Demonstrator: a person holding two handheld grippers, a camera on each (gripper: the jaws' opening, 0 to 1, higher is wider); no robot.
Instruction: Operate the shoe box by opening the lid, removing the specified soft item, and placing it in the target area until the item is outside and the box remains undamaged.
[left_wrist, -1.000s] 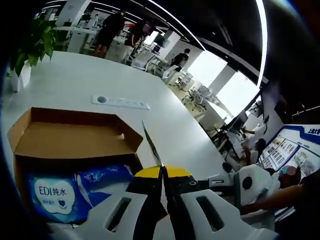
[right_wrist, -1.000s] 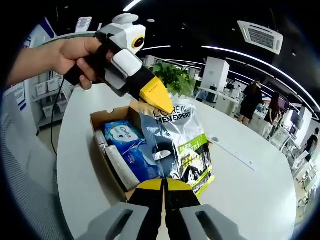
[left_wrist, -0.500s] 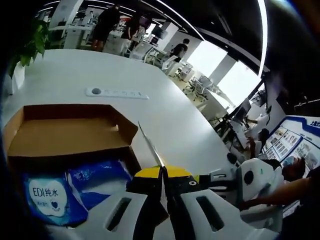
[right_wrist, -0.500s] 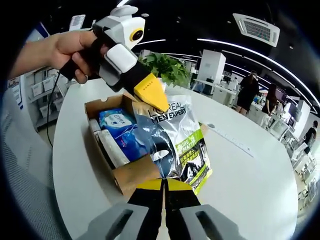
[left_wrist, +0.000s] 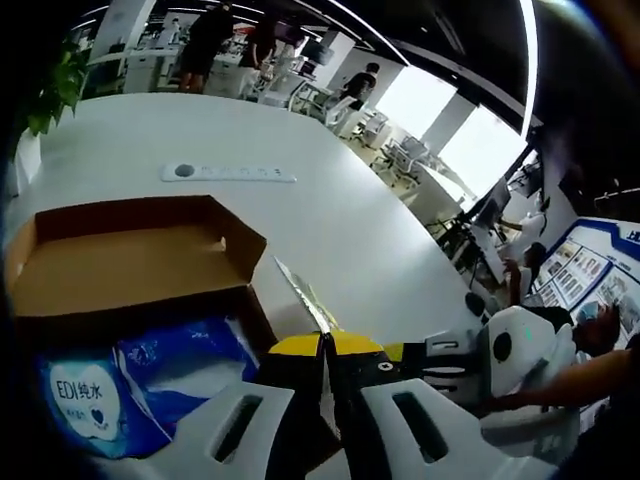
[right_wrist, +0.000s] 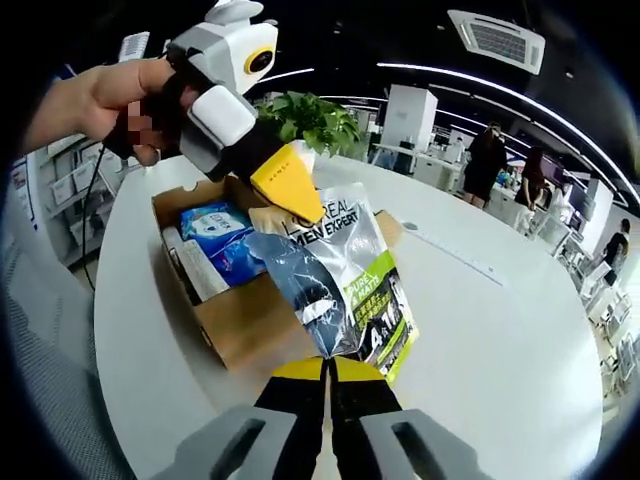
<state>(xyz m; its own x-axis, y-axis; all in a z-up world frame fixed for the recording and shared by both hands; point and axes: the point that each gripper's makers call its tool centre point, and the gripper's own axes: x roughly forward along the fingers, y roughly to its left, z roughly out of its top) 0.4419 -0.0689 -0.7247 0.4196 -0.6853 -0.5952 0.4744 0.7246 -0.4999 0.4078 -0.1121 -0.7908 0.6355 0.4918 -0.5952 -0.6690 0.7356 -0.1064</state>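
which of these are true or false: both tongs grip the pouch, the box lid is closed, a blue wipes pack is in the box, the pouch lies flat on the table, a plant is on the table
1. Both tongs, left and right, grip the pouch: true.
2. The box lid is closed: false, it is open.
3. A blue wipes pack is in the box: true.
4. The pouch lies flat on the table: false, it is held up between the tongs.
5. A plant is on the table: true.

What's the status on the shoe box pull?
Both grippers shut on the L'Oreal pouch: left gripper at its top edge, right gripper at the bottom. Pouch held above the open shoe box. Blue wipes pack in the box. Nothing blocking.
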